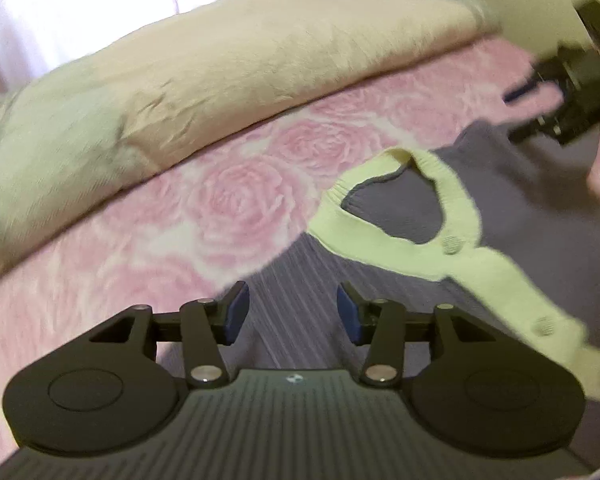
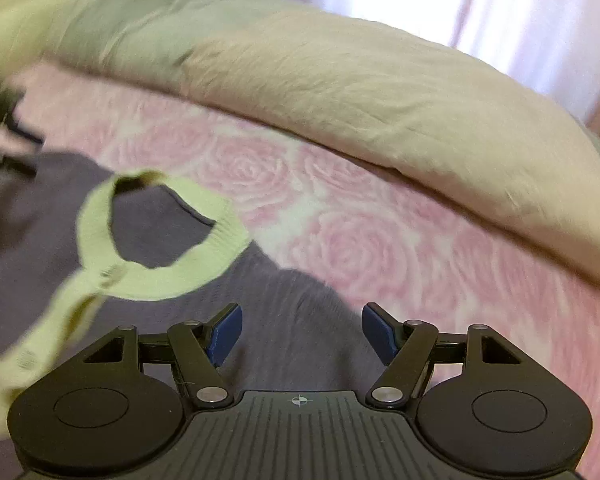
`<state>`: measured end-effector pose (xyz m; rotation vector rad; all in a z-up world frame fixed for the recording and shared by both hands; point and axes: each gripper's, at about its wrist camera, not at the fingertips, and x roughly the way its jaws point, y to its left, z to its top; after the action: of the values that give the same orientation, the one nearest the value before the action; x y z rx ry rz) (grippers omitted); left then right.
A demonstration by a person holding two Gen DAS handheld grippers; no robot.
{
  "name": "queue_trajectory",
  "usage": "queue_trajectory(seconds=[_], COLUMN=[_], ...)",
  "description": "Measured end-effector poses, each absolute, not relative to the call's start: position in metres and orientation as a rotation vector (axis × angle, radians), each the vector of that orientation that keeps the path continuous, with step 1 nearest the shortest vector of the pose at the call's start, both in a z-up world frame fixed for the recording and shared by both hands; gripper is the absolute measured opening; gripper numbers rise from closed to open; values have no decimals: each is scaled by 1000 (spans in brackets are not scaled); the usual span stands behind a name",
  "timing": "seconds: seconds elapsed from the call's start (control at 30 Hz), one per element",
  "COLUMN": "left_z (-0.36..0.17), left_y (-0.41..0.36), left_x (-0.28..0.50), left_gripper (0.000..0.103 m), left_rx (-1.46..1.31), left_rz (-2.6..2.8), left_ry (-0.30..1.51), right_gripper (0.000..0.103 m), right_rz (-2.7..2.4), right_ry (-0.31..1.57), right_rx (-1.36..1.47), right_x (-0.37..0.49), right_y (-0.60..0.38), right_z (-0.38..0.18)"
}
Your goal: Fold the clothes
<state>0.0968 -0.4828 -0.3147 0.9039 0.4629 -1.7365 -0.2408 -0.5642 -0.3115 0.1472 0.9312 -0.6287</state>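
A grey-purple cardigan (image 1: 520,208) with a pale yellow-green collar (image 1: 460,200) and button band lies spread on a pink rose-patterned bedspread (image 1: 220,200). My left gripper (image 1: 292,312) hovers open over the cardigan's shoulder, left of the collar; ribbed fabric shows below its blue pads (image 1: 236,308), which grip nothing. In the right wrist view the cardigan (image 2: 40,220) and collar (image 2: 96,216) lie to the left. My right gripper (image 2: 302,332) stands open over the other shoulder, holding nothing. Each view catches the other gripper, blurred, at its edge: the right gripper (image 1: 518,114) and the left gripper (image 2: 28,152).
A thick cream and pale green duvet (image 1: 220,80) is bunched along the far side of the bed (image 2: 380,100). Bright curtains (image 2: 420,0) hang behind it. Bare pink bedspread (image 2: 380,240) lies between the cardigan and the duvet.
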Motion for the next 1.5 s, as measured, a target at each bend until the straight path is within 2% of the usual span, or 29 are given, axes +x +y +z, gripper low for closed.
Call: queue_trajectory(seconds=[0.27, 0.3, 0.33, 0.37, 0.4, 0.43, 0.57, 0.67, 0.73, 0.83, 0.93, 1.0, 1.03, 1.07, 1.1, 1.2, 1.3, 1.37, 1.5], left_z=[-367, -372, -374, -373, -373, -370, -343, -325, -342, -365, -360, -366, -367, -362, -353, -328, -318, -322, -346], left_y=[-520, -520, -520, -519, -519, -518, -518, -523, -538, -558, -569, -582, -585, -581, -571, -539, -501, -482, -454], left_x=[90, 89, 89, 89, 89, 90, 105, 124, 122, 115, 129, 146, 151, 153, 147, 125, 89, 58, -10], left_gripper=[45, 43, 36, 28, 11, 6, 5, 2, 2, 2, 0, 0, 0, 0, 1, 3, 3, 3, 4], left_rx=[1110, 1130, 1131, 1127, 1124, 1120, 940, 735, 790, 867, 694, 707, 708, 672, 631, 531, 480, 503, 598], left_rz=[-1763, -1767, -1770, -1777, -1782, -1774, -1722, -1639, -1600, -1548, -1452, -1263, -1227, -1229, -1273, -1414, -1595, -1697, -1835], left_ry=[350, 326, 324, 325, 324, 314, 344, 394, 418, 436, 487, 554, 601, 629, 631, 656, 785, 824, 884], right_gripper=[69, 66, 45, 32, 29, 23, 17, 16, 16, 17, 17, 44, 77, 79, 79, 79, 78, 54, 52], right_rz=[-422, -407, -406, -402, -404, -407, -475, -569, -630, -677, -732, -788, -821, -854, -885, -922, -817, -746, -712], right_ry=[1010, 1012, 1018, 1022, 1013, 1005, 917, 815, 775, 813, 788, 739, 759, 778, 790, 653, 656, 687, 802], right_rx=[99, 104, 93, 87, 79, 70, 79, 95, 144, 260, 304, 364, 375, 387, 401, 469, 547, 591, 614], right_x=[-223, -223, -222, -223, -225, -226, -239, -248, -247, -229, -225, -233, -233, -233, -234, -254, -264, -269, -286], right_y=[-600, -601, -600, -598, -595, -593, -593, -601, -613, -634, -643, -649, -651, -652, -653, -631, -593, -566, -508], right_z=[-358, -362, -366, -368, -368, -367, -352, -340, -340, -363, -371, -369, -370, -371, -371, -337, -324, -321, -338])
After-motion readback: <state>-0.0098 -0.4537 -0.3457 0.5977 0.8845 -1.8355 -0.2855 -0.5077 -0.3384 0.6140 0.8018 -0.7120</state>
